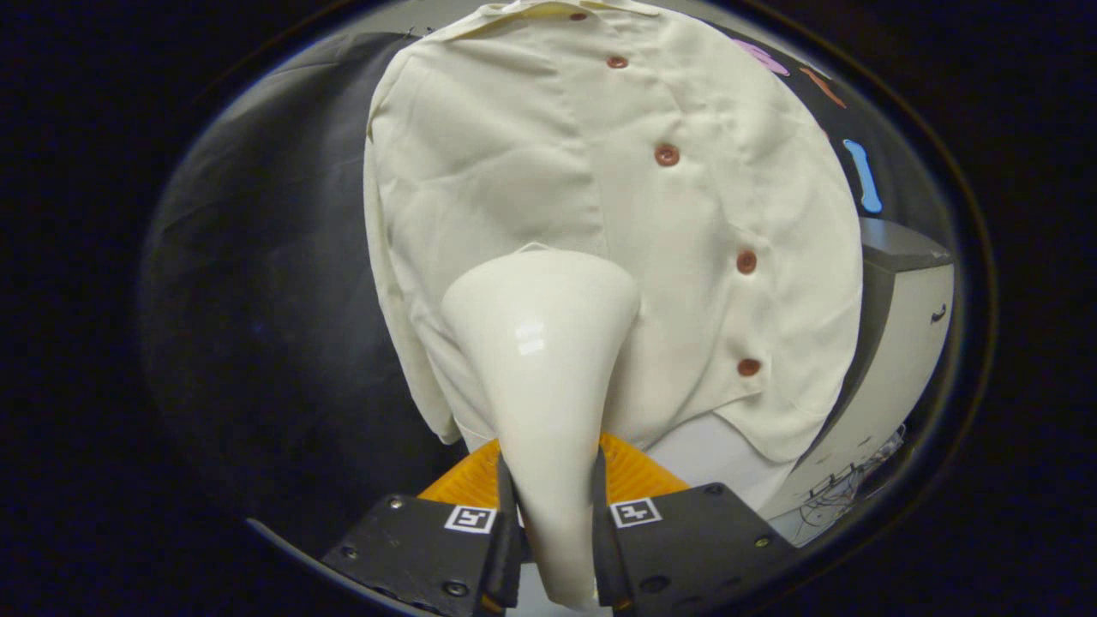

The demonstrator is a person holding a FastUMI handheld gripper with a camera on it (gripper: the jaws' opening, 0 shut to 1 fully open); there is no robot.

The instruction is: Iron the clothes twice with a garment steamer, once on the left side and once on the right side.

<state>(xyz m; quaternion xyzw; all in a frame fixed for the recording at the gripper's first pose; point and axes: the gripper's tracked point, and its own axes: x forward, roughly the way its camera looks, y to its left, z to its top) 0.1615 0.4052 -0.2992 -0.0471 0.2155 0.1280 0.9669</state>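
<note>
A cream shirt (548, 171) with reddish-brown buttons (667, 155) hangs in front of the black booth wall. My gripper (555, 506) is shut on the handle of the cream garment steamer (540, 343). Both black fingers (506, 514) press its narrow neck from either side. The steamer's wide head rests against the shirt's lower left panel, left of the button row. An orange part (630, 476) of the steamer shows behind the fingers.
A pale grey cabinet (900, 343) with a dark handle stands right of the shirt, with loose wires (848, 484) near its base. Black cloth covers the wall to the left of the shirt.
</note>
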